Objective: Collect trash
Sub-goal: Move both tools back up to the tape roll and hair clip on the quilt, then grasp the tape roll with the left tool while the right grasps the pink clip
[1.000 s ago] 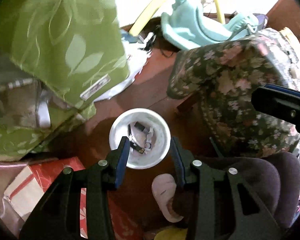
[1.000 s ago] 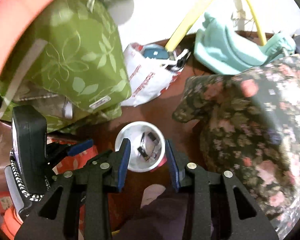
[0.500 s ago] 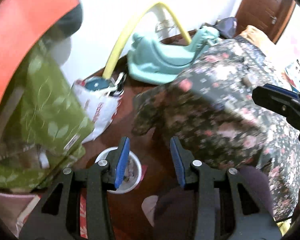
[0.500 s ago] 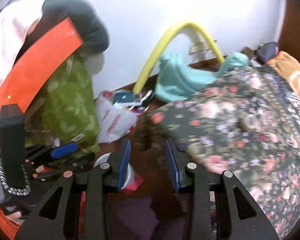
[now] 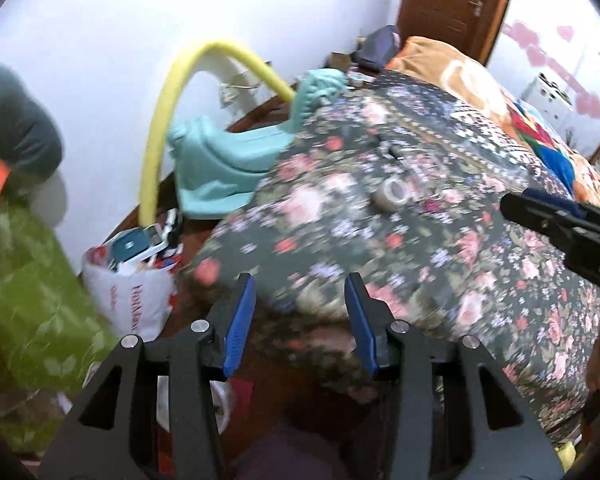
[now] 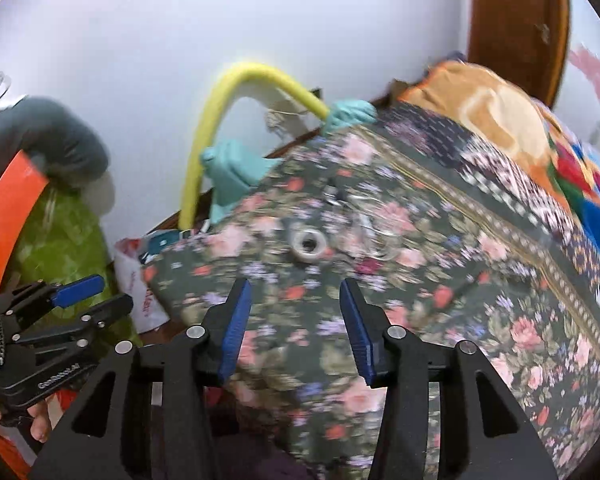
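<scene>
My left gripper (image 5: pixel 300 292) hangs over the near edge of a bed covered by a dark floral blanket (image 5: pixel 420 240). Its jaws are opening and nothing is between the blue pads. My right gripper (image 6: pixel 294 292) is above the same blanket (image 6: pixel 420 300), jaws also opening and empty. A small grey-white tape roll (image 5: pixel 394 194) lies on the blanket ahead of both grippers, and it shows as a ring (image 6: pixel 309 245) in the right wrist view. Crumpled clear plastic (image 6: pixel 376 236) lies beside it. The white cup (image 5: pixel 224 396) on the floor is mostly hidden behind my left finger.
On the brown floor by the wall are a white printed bag (image 5: pixel 132 292), a teal plastic toy (image 5: pixel 220 160) and a bent yellow tube (image 5: pixel 156 128). Green leaf-print fabric (image 5: pixel 28 300) fills the left. An orange blanket (image 5: pixel 452 68) and a wooden door (image 5: pixel 452 0) lie beyond the bed.
Both grippers rose and swung right, away from the white cup on the floor and over the floral bed. The cup slid to the lower left. Both pairs of jaws widened a little.
</scene>
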A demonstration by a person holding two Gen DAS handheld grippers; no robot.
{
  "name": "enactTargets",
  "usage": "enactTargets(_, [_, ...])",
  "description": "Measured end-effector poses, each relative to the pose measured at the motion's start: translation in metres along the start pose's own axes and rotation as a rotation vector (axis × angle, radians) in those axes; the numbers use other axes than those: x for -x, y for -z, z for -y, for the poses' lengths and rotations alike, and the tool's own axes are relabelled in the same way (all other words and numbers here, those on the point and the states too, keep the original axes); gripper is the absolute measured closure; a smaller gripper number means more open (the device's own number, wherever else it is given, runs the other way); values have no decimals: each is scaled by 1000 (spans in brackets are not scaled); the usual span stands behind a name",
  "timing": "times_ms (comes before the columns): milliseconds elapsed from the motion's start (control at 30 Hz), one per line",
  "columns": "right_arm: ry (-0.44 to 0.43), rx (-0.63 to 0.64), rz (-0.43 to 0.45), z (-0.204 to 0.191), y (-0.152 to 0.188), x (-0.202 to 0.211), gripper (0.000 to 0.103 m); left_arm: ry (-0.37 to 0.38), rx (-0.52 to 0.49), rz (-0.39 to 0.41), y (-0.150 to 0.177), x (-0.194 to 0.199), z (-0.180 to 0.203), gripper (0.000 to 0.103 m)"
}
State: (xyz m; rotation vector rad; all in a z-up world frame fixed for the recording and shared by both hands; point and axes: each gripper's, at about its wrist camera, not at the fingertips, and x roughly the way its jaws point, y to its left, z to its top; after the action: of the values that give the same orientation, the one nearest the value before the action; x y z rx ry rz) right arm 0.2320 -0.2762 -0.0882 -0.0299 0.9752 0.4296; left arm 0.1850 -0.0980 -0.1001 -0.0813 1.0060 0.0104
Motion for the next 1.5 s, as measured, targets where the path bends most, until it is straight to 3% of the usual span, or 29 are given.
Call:
enactTargets(133, [41, -72, -34, 40, 0, -19, 60, 27, -34, -12, -16, -20, 23, 56])
enactTargets(267, [61, -130, -78, 70, -1, -43, 60, 48, -57, -35, -28, -46, 39, 46])
enactTargets(367, [63, -160, -108, 85, -3, -63, 60, 47, -67, -46, -33, -65, 45, 45])
enactTargets(767, [50, -151, -212, 80, -9, -148, 60, 44, -114, -94, -39, -119, 46, 45])
enactTargets(967, [127, -3, -162, 64, -1, -154, 60, 61, -118, -100, -42, -130, 46, 45])
enactTargets(1000, [133, 17, -153, 64, 1, -152, 64, 68, -118, -101, -42, -132, 47, 45])
enactTargets(1033, [133, 26, -150, 64, 2, -150, 77, 77, -118, -102, -43, -133, 48, 45])
enactTargets(1067, [123, 32, -149, 66, 3, -148, 77, 84, -119, -104, -44, -134, 50, 45])
enactTargets(1300, [47, -35, -155, 85, 9, -133, 77, 115, -143, -126, -54, -145, 70, 43])
enactTargets(1500, [70, -107, -124, 105, 10, -117, 77, 79, -193, -126, -65, -165, 90, 42])
